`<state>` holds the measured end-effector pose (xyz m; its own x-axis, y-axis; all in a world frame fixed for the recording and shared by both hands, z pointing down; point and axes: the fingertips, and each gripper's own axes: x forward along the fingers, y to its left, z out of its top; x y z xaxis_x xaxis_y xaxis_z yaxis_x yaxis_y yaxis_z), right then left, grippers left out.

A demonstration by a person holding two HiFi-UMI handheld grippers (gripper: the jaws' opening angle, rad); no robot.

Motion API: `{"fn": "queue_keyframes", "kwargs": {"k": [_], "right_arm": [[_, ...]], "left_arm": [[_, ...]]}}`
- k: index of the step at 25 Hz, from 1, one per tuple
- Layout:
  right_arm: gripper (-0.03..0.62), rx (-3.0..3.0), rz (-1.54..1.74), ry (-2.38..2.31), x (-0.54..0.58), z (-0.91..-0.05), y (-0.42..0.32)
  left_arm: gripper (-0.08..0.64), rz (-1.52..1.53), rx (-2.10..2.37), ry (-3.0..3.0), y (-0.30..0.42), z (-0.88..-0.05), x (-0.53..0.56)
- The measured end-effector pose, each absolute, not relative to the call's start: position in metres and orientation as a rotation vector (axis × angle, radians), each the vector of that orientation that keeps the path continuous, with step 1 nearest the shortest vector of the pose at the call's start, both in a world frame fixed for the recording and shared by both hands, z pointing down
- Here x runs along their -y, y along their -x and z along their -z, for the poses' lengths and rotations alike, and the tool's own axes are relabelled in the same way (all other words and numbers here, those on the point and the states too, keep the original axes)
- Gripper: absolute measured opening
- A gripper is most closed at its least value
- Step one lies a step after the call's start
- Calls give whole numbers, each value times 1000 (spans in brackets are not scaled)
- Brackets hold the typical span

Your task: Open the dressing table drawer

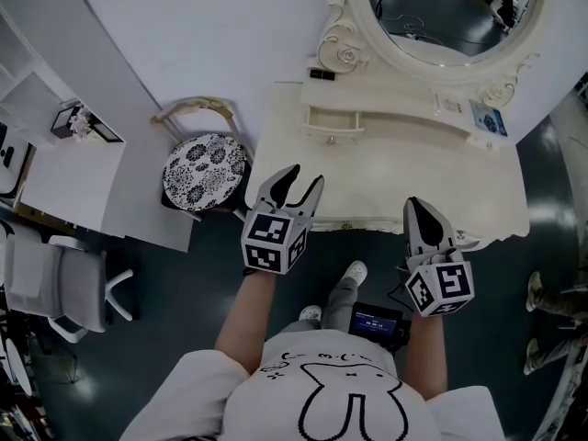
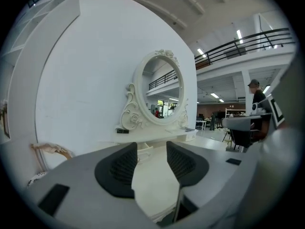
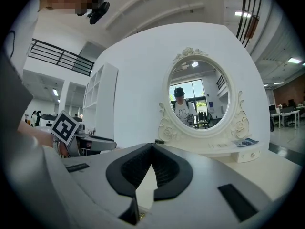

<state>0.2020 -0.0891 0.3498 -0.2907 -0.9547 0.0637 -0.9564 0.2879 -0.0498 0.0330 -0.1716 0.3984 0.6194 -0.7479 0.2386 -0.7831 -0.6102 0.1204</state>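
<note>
The cream dressing table (image 1: 395,186) stands against the white wall under an oval mirror (image 1: 450,16). A small drawer (image 1: 333,122) on its raised back shelf appears to stick out a little; a matching one (image 3: 252,154) is at the shelf's right end. My left gripper (image 1: 306,175) hovers over the table's front left corner, jaws open and empty; in the left gripper view the left gripper (image 2: 151,149) points at that left drawer (image 2: 145,146). My right gripper (image 1: 415,205) hangs over the front edge, its tips together on nothing, as the right gripper (image 3: 152,147) also shows.
A stool with a black-and-white patterned seat (image 1: 205,171) stands just left of the table. A white desk (image 1: 73,177) and an office chair (image 1: 55,283) are further left. Another person's feet (image 1: 551,292) show at the right edge. The floor is dark.
</note>
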Motion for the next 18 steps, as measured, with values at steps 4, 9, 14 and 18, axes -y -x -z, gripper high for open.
{"fn": "queue_keyframes", "kwargs": {"k": [4, 9, 14, 18], "right_arm": [[12, 2524, -77, -1845, 74, -341, -189], [12, 2550, -12, -1828, 64, -324, -181], [12, 2572, 17, -1824, 62, -308, -193], [12, 2568, 26, -1808, 65, -300, -208]], "left_arm": [[175, -179, 1277, -2668, -23, -376, 155], [2, -168, 1343, -2695, -17, -359, 139], [2, -149, 1355, -2713, -26, -346, 130], [2, -124, 1377, -2705, -38, -336, 129]]}}
